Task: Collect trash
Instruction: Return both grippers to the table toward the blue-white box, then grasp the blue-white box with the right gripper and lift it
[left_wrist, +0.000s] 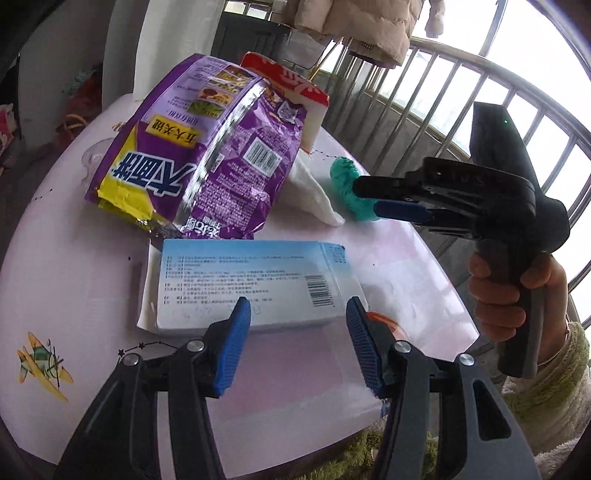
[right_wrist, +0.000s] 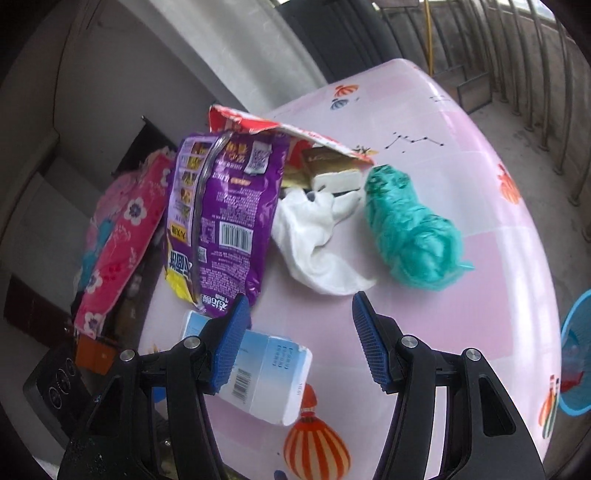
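Purple snack bag (left_wrist: 199, 147) leans mid-table, a pale blue box (left_wrist: 251, 284) just near of it, white cloth (right_wrist: 317, 236) and teal wad (right_wrist: 410, 236) to its right. Only the right wrist view shows a blue basket (right_wrist: 576, 350) past the table (right_wrist: 498, 258) edge — bare pink surface there. Left gripper (left_wrist: 295, 343) and right gripper (right_wrist: 301, 339) are spread, empty.

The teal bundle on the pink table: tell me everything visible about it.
The teal bundle looks like thin crinkled plastic film, perhaps a bag, wadded into a long, loose roll. It lies flat on the pink table, not held. One end sits near the red torn carton; its side lies close beside the white cloth, contact unclear. In the left wrist view, the right claw points at it with open jaws, its tips overlapping the bundle in the picture; touch cannot be told.
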